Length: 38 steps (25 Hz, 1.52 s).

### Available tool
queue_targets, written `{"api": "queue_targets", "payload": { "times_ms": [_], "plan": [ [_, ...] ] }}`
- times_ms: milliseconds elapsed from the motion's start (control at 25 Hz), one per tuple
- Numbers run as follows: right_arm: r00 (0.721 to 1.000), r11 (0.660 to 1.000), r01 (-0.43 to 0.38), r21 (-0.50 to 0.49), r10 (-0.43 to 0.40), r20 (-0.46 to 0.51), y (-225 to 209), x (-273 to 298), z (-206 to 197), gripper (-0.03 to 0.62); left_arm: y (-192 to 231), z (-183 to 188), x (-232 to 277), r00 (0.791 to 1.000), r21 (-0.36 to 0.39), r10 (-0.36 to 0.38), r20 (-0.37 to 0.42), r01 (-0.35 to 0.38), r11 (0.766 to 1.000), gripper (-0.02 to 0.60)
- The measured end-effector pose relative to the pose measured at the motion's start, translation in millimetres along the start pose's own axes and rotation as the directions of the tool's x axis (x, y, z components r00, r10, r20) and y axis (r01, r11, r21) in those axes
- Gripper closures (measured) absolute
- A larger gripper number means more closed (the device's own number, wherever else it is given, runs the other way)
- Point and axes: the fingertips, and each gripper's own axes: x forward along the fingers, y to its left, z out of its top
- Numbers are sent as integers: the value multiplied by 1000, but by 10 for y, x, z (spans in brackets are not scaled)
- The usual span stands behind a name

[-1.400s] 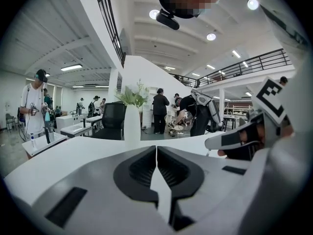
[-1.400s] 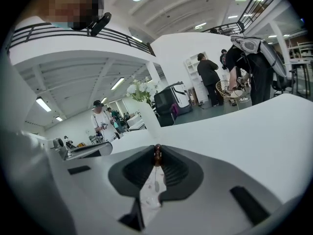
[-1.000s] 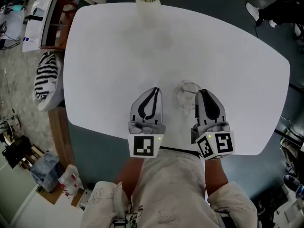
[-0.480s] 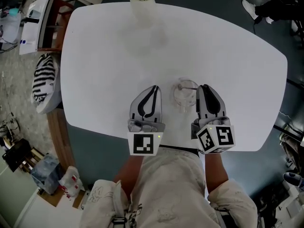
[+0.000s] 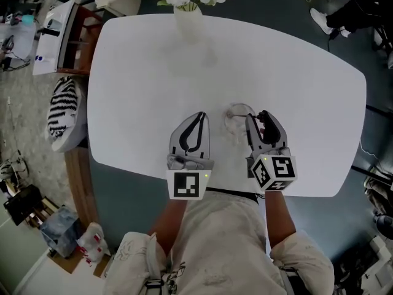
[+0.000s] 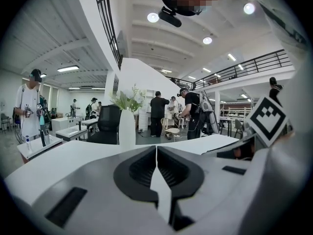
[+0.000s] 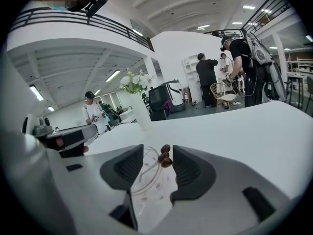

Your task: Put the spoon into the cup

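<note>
Toward the near edge of the white table (image 5: 153, 72), between my two grippers and closer to the right one, stands the clear glass cup (image 5: 238, 117). In the right gripper view the spoon (image 7: 165, 156) leans inside it, its thin stem running down into the glass and its brown beaded end poking above the rim. The right gripper (image 5: 261, 117) has just been opening its jaws. They now stand wide apart with the beaded end between them, close to the right-hand pad, but as far as I can judge nothing presses on it. I read this as the release, with the cup wall now propping the spoon. My left gripper (image 5: 196, 117) waits left of the cup, near but apart, jaws closed together on nothing, seemingly parked out of the way. A white vase (image 5: 189, 23) of flowers sits at the far edge, well apart. I'd call the task all but done, though backing out must not clip that handle.
</note>
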Motion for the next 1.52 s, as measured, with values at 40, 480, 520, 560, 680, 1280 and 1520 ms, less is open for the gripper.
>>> {"api": "queue_targets", "payload": {
  "times_ms": [40, 480, 520, 560, 680, 1280, 1520],
  "plan": [
    [1000, 1000, 5, -8, -5, 0, 0, -10, 1, 420, -9, 35, -23, 1000, 6, 0, 6, 0, 1000, 574],
    [997, 998, 31, -54, -27, 67, -28, -394, 224, 393, -126, 406, -346, 994, 1, 36, 101, -37, 999, 574],
    [996, 998, 34, -54, -30, 84, -35, -458, 276, 393, -143, 446, -385, 993, 18, 33, 112, -35, 999, 574],
    [994, 998, 39, -54, -33, 101, -48, -527, 329, 393, -161, 489, -426, 992, 32, 30, 121, -34, 999, 574],
    [987, 997, 54, -62, -44, 152, -96, -744, 493, 393, -205, 643, -547, 987, 52, 38, 155, -47, 998, 574],
    [914, 981, 147, -127, -85, 398, -304, -1662, 1322, 395, -261, 1283, -901, 948, 111, 42, 315, -81, 990, 574],
    [869, 973, 177, -146, -85, 487, -330, -1990, 1643, 402, -273, 1474, -990, 934, 123, 41, 355, -90, 988, 574]
  ]
}}
